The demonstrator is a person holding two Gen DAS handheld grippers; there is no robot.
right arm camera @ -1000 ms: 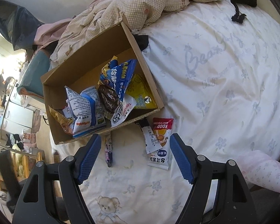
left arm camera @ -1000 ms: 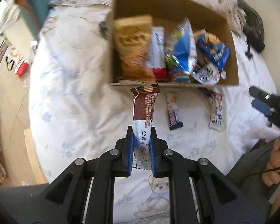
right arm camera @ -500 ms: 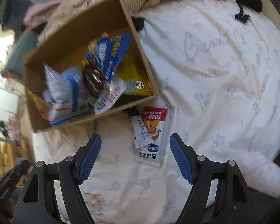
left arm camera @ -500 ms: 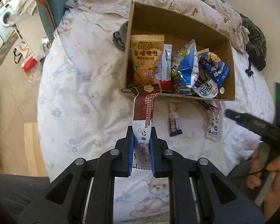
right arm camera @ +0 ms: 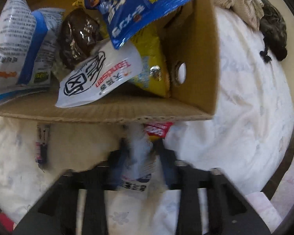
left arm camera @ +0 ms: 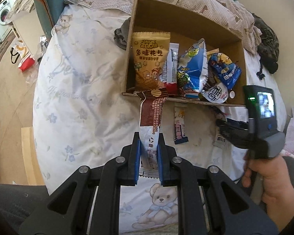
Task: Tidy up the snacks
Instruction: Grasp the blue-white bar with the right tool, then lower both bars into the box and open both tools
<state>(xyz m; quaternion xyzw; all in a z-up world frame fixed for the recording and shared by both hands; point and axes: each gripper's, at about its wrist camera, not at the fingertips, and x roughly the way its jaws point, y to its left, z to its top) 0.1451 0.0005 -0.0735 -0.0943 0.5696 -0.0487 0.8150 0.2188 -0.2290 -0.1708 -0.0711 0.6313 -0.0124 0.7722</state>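
Left wrist view: a brown-and-white snack packet (left arm camera: 150,121) is pinched by the left gripper (left arm camera: 149,150), its top touching the cardboard box (left arm camera: 186,25) rim on the bed (left arm camera: 78,90); this is unchanged. Right wrist view: the right gripper (right arm camera: 142,156), spread earlier, is closing around a blurred white-and-red packet (right arm camera: 141,146) beside the box, now seen far closer.

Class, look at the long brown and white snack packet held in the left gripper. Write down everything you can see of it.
The brown and white packet is a long, narrow wrapper of glossy film with crimped ends. Its far half is brown with small white print and a round tan mark near the top; its near half is white with a recycling symbol and text. The left gripper is shut on the white end, blue pads against both sides. It points away, and its brown end overlaps the near edge of the cardboard box in this view.
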